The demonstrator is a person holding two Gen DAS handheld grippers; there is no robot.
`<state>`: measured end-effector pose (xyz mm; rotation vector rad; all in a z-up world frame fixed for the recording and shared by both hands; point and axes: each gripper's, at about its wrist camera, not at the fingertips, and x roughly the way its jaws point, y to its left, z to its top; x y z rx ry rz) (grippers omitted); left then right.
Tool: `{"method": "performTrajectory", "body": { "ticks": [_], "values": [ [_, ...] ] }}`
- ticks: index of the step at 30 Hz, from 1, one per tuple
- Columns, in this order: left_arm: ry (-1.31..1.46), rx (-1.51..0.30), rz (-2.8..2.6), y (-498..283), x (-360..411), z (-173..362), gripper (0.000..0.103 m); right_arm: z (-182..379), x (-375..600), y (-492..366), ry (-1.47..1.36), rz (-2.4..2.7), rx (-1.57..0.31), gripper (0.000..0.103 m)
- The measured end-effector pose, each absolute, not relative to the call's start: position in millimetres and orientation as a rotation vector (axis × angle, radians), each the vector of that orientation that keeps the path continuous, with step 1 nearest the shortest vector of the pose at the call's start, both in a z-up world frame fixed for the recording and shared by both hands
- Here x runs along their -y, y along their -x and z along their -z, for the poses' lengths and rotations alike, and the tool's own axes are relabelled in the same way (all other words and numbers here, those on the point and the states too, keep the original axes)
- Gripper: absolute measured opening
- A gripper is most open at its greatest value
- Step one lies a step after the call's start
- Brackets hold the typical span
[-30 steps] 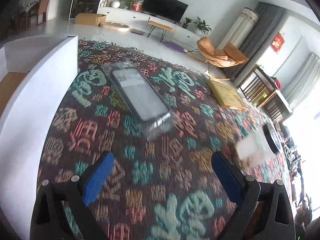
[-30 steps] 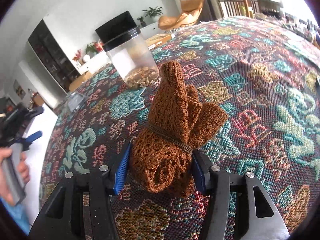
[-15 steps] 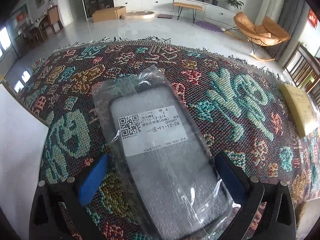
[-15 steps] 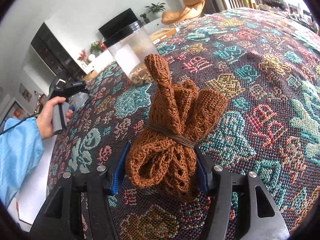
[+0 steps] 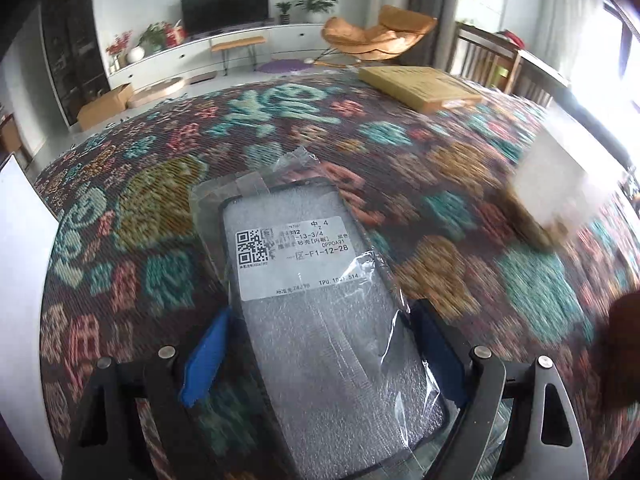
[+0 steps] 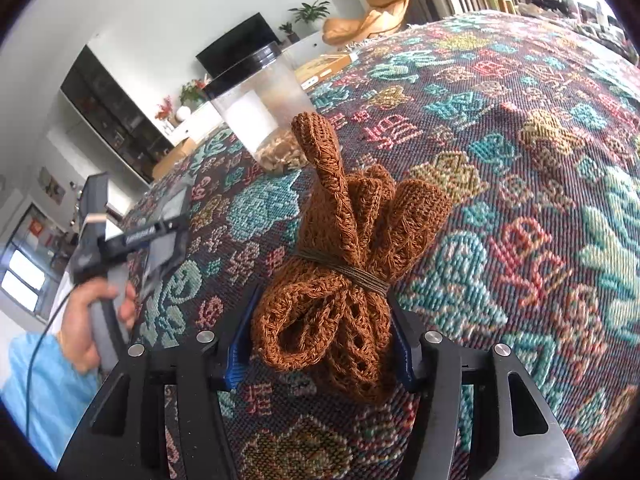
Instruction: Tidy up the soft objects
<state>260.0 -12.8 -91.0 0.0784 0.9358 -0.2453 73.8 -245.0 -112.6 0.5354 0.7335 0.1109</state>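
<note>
Left wrist view: left gripper (image 5: 320,356), jaws just closing, straddles the bagged phone case (image 5: 320,320) lying on the patterned cloth (image 5: 400,152), pad contact not discernible, while right gripper (image 6: 320,344) is clamped on the tied brown knit bundle (image 6: 344,260), clear jar (image 6: 260,116) standing just beyond.

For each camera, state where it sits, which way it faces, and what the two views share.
Left wrist: rides on the left claw, looking steeply down at the bagged phone case between its closing blue pads; only the claw's own fingers show.
Right wrist: rides on the right claw, angled down across the patterned cloth; it grips the brown knit bundle, and the person's left hand and blue sleeve show.
Shared: the cloth, clear jar, television, orange chair, yellow box.
</note>
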Motion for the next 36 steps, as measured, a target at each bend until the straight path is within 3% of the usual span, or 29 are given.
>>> {"method": "performTrajectory", "body": {
  "ticks": [6, 8, 10, 16, 21, 25, 36],
  "values": [
    [-0.104, -0.912, 0.269, -202, 46, 89, 0.089, 94, 296, -167, -0.460, -0.076, -0.731, 0.060],
    [-0.097, -0.935, 0.230, -206, 47, 92, 0.101, 96, 308, -199, -0.420, -0.066, -0.783, 0.069],
    [-0.100, -0.945, 0.217, -209, 47, 94, 0.103, 94, 317, -211, -0.422, -0.050, -0.830, 0.080],
    [-0.102, -0.943, 0.215, -208, 48, 95, 0.103, 75, 309, -156, -0.348, 0.053, -0.833, 0.085],
    [-0.104, -0.942, 0.213, -209, 48, 96, 0.103, 109, 272, -127, -0.145, 0.173, -0.945, 0.085],
    [-0.104, -0.942, 0.213, -209, 48, 96, 0.103, 114, 275, -114, -0.166, 0.197, -0.847, 0.091],
    [-0.103, -0.941, 0.213, -209, 48, 96, 0.103, 115, 281, -116, -0.170, 0.198, -0.833, 0.092]
  ]
}}
